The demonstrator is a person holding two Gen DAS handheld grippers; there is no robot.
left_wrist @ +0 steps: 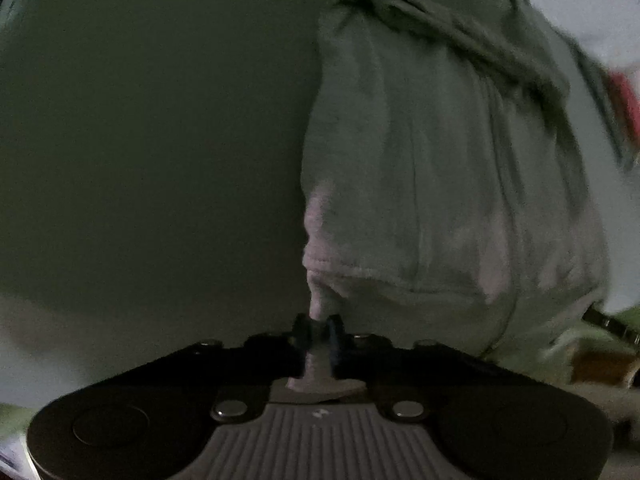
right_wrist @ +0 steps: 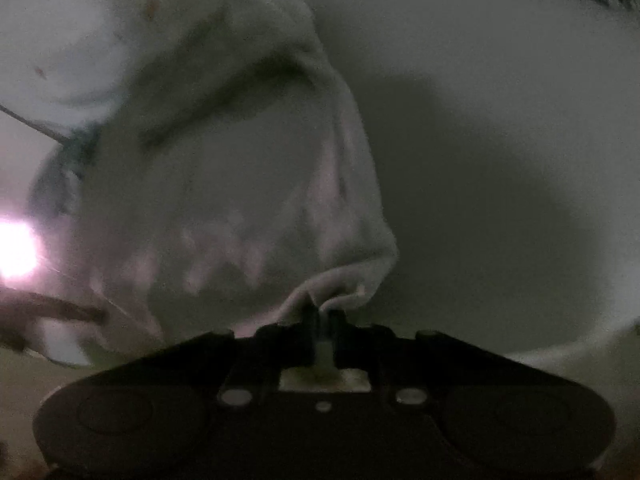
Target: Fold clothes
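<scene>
A pale grey-white garment (left_wrist: 440, 168) hangs in front of the left wrist camera, filling the right half of the view, with bunched folds at the top. My left gripper (left_wrist: 318, 330) is shut on its lower left corner. In the right wrist view the same pale garment (right_wrist: 240, 184) fills the left and middle. My right gripper (right_wrist: 322, 318) is shut on a hem corner of it. The cloth is lifted off the surface and stretched between the two grippers. Both views are dim and blurred.
A dark plain surface (left_wrist: 152, 140) lies behind the cloth on the left. A red object (left_wrist: 628, 100) shows at the far right edge. A bright light spot (right_wrist: 14, 248) glares at the left edge. A pale surface (right_wrist: 500, 140) spreads to the right.
</scene>
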